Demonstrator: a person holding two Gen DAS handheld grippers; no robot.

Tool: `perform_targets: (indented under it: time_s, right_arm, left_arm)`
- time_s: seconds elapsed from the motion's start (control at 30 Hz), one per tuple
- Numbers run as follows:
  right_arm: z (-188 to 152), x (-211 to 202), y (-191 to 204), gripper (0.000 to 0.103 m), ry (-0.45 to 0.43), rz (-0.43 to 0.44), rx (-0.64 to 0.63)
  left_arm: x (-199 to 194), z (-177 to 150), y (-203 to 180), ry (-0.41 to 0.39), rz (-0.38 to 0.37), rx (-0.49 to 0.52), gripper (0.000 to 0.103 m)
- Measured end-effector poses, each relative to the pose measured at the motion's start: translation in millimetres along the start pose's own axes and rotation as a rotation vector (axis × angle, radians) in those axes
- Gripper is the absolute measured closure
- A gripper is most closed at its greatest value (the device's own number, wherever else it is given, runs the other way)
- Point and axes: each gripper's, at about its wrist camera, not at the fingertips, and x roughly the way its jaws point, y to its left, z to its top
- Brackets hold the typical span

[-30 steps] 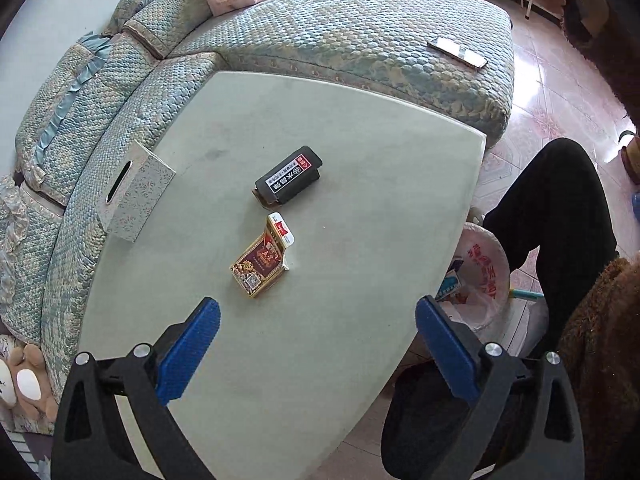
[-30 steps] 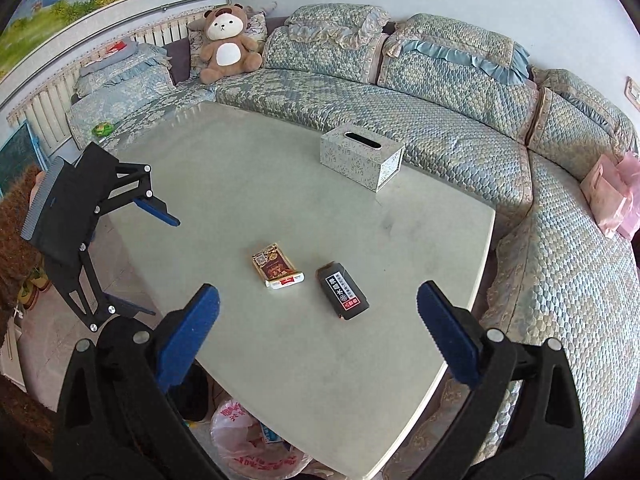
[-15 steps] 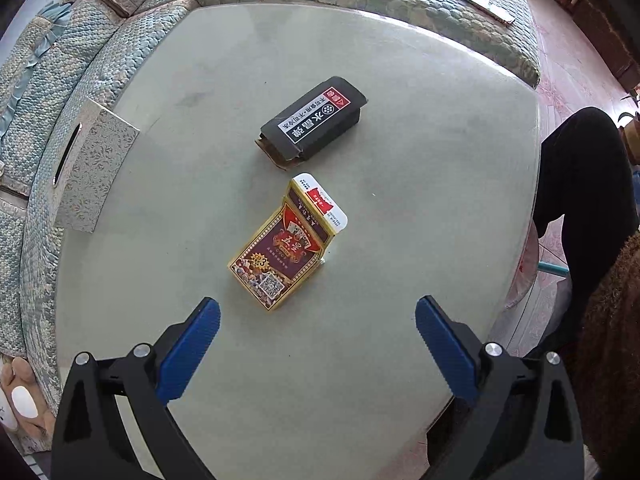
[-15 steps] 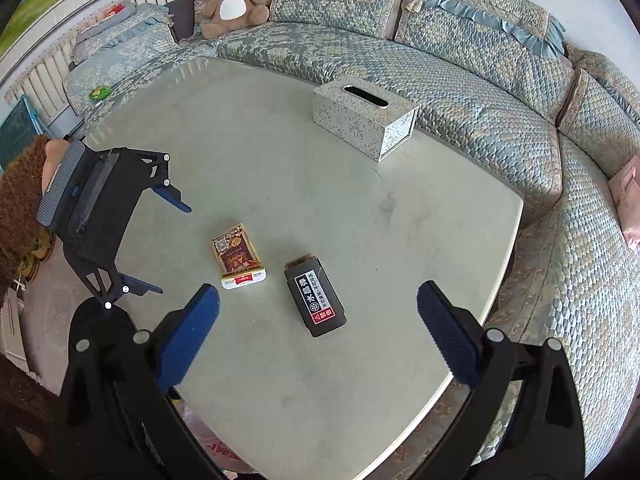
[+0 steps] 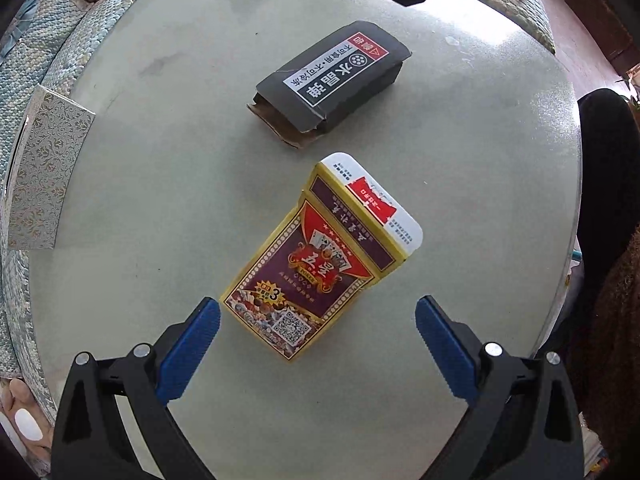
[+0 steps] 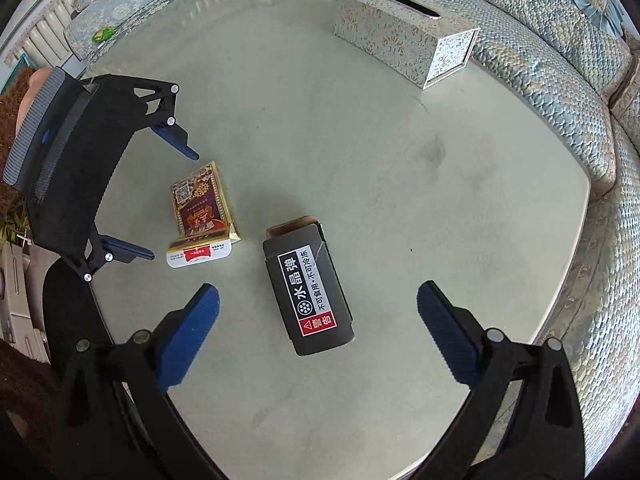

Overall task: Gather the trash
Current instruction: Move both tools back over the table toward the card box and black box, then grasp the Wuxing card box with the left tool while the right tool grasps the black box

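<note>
A red-and-gold card box (image 5: pixel 316 268) with an open white flap lies on the pale glass table (image 5: pixel 160 160). A black carton (image 5: pixel 332 80) with a white label lies beyond it. My left gripper (image 5: pixel 316 320) is open, its blue pads either side of the card box's near end, just above it. In the right wrist view the black carton (image 6: pixel 308 288) lies between the open pads of my right gripper (image 6: pixel 318 308), and the card box (image 6: pixel 202 212) and left gripper (image 6: pixel 172 204) are at left.
A patterned tissue box (image 6: pixel 404 40) stands at the table's far side, also in the left wrist view (image 5: pixel 40 172). A quilted sofa (image 6: pixel 560 60) wraps around the table. A person's dark leg (image 5: pixel 608 168) is at the table's right edge.
Both grippers have moved down and in toward the table. The left has closed in on the card box, the right on the black carton. Both stay open.
</note>
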Motion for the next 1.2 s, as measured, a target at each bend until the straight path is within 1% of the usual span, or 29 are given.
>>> perform_targets:
  time_s: [0.17,0.23,0.33,0.47,0.57,0.67,0.73,0.77,0.83,0.87,0.9,0.93,0.97,1.0,1.07,1.1,1.2]
  right_arm:
    - [1,24,1,0.006,0.053,0.011,-0.028]
    - [0,33,3,0.006,0.071,0.006,-0.042]
    - [-3,45,5,0.006,0.094,-0.002,-0.054]
    - [-7,58,6,0.006,0.105,-0.038,-0.049]
    - [-9,68,8,0.006,0.115,-0.065,-0.047]
    - [-11,77,7,0.006,0.124,-0.111,-0.037]
    - [-13,83,7,0.006,0.134,-0.123,-0.027]
    - [-13,86,6,0.006,0.142,-0.128,-0.022]
    - [-14,89,5,0.007,0.145,-0.128,-0.013]
    - [-14,89,4,0.011,0.141,-0.115,0.0]
    - [-14,87,3,0.02,0.136,-0.094,0.015]
    - [-14,85,2,0.024,0.127,-0.09,0.023]
    - [-12,83,1,0.031,0.121,-0.091,0.028]
    - [-13,82,1,0.034,0.118,-0.092,0.036]
    - [-14,79,2,0.046,0.109,-0.096,0.053]
    - [-14,79,3,0.048,0.11,-0.102,0.063]
    - [-18,77,6,0.048,0.104,-0.128,0.088]
  left_arm:
    - [17,5,2,0.018,-0.017,0.029,0.007]
    - [22,7,0,0.034,0.001,0.048,0.007]
    - [30,9,0,0.041,0.007,0.063,0.007]
    - [40,10,1,0.056,0.008,0.052,0.006]
    - [42,11,6,0.046,-0.002,0.033,0.007]
    - [44,11,10,0.043,-0.003,0.025,0.007]
    - [44,10,11,0.042,-0.015,0.015,0.008]
    - [44,8,18,0.041,-0.021,0.01,0.01]
    - [43,6,19,0.03,-0.034,0.009,0.015]
    - [42,0,14,0.028,-0.045,0.006,0.02]
    - [41,-1,15,0.028,-0.058,0.001,0.025]
    - [40,-2,15,0.026,-0.069,-0.004,0.027]
    - [40,-4,15,0.021,-0.07,-0.011,0.029]
    - [40,-5,16,0.013,-0.071,-0.022,0.03]
    - [38,-8,19,-0.005,-0.076,-0.059,0.033]
    - [37,-10,20,-0.015,-0.075,-0.083,0.035]
    - [37,-19,23,-0.048,-0.061,-0.184,0.036]
